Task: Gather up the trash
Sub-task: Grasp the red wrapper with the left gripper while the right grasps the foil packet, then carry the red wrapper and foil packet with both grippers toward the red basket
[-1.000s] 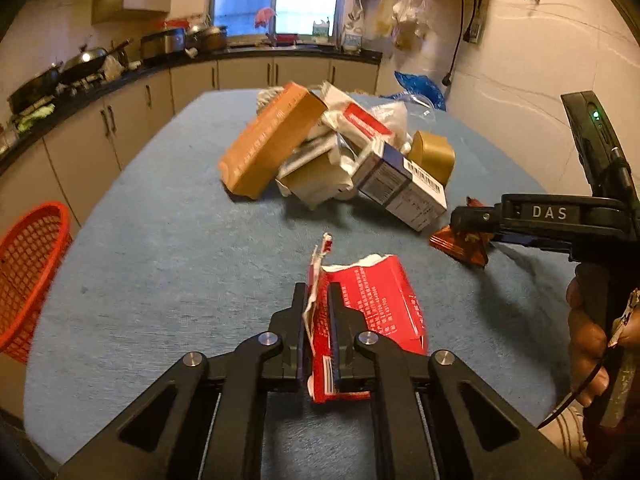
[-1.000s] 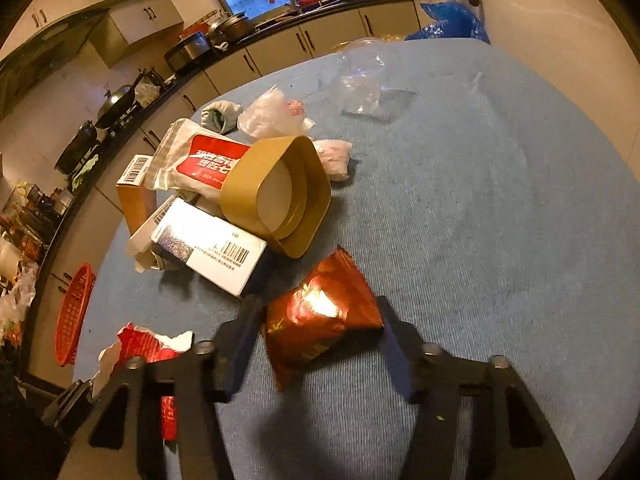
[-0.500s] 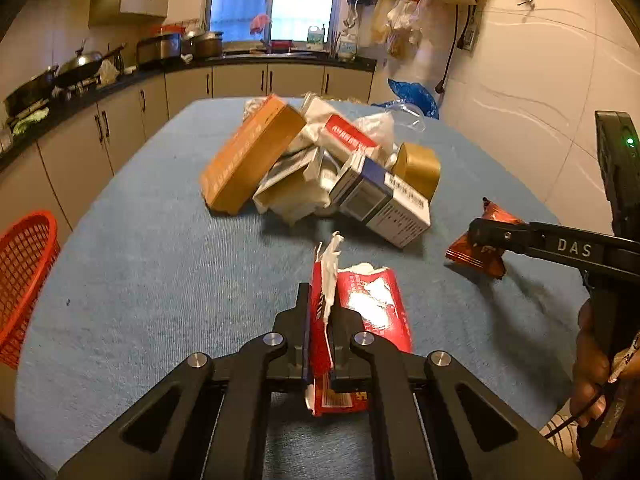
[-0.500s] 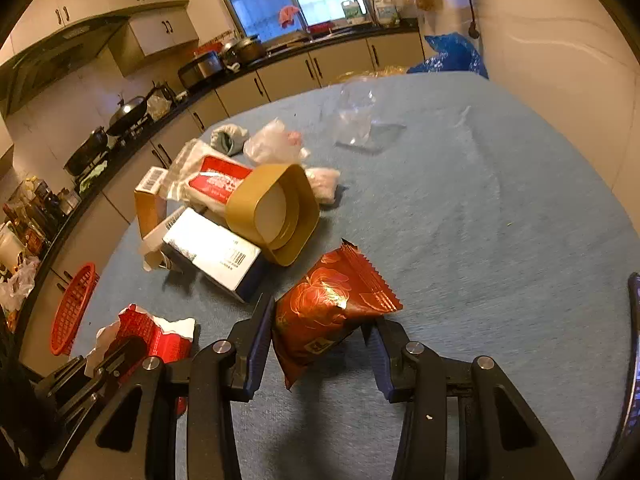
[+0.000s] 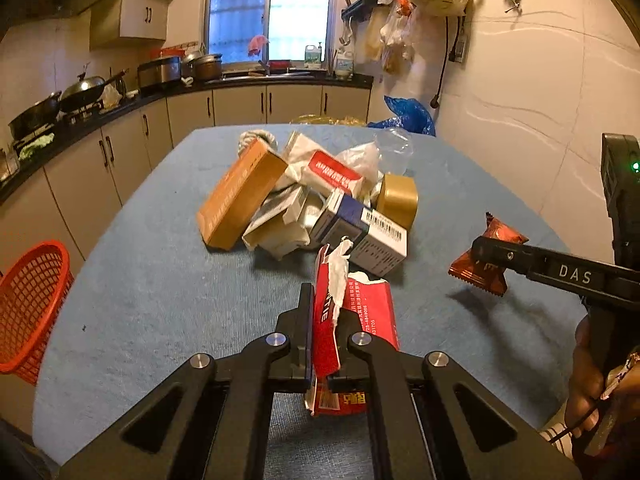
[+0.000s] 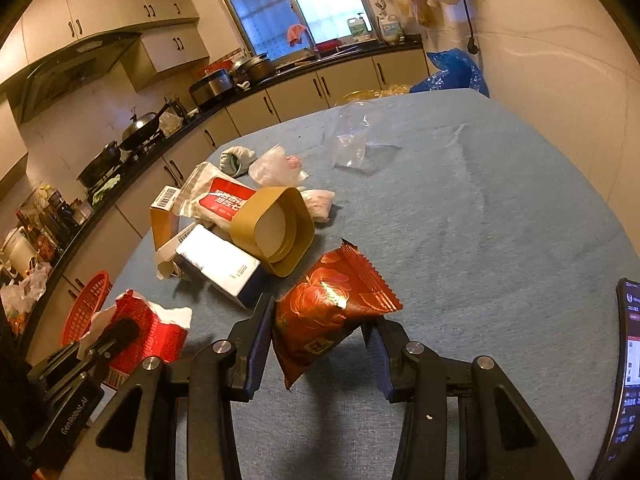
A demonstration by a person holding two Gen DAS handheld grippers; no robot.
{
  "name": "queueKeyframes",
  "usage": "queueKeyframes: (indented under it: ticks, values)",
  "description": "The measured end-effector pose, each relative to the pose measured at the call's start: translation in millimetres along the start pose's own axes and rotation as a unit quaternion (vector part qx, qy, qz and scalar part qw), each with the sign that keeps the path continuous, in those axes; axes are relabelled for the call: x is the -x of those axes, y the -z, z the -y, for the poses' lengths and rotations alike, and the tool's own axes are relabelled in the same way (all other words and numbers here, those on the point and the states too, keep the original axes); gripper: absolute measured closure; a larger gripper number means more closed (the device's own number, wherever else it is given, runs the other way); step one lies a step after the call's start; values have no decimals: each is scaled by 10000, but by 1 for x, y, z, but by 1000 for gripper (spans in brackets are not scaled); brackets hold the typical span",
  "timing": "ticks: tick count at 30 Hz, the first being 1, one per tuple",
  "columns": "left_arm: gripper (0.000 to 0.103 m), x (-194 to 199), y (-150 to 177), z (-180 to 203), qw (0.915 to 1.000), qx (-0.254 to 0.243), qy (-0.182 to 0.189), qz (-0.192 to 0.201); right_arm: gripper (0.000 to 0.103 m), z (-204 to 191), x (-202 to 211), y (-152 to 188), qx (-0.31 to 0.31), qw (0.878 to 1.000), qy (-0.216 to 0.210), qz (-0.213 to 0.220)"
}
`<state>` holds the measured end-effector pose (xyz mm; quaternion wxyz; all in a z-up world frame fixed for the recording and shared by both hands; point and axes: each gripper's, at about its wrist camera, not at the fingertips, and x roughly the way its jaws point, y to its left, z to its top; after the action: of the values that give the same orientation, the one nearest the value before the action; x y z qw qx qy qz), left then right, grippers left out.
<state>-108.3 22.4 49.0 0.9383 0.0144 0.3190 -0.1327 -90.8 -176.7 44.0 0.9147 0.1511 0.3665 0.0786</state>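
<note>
A red mesh basket (image 5: 30,304) stands off the table's (image 5: 160,288) left edge; what it holds cannot be seen. A gold tub (image 6: 276,230) lies tipped on its side in the trash pile, only its pale inner bottom visible. The left gripper (image 5: 325,320) is pressed together, pinching a torn red packet (image 5: 360,312) lifted above the blue cloth. The right gripper (image 6: 320,334) clamps a red foil snack bag (image 6: 328,312) between its pads, raised off the table, beside a white-and-blue box (image 6: 218,266)
</note>
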Motion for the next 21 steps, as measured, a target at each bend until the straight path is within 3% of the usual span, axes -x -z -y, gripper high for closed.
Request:
queueKeyframes:
  ticks: [21]
  values:
    - [99,48,-6,-12,9988,137,-40,469,56,-28,38,4,355,9991,-29,221]
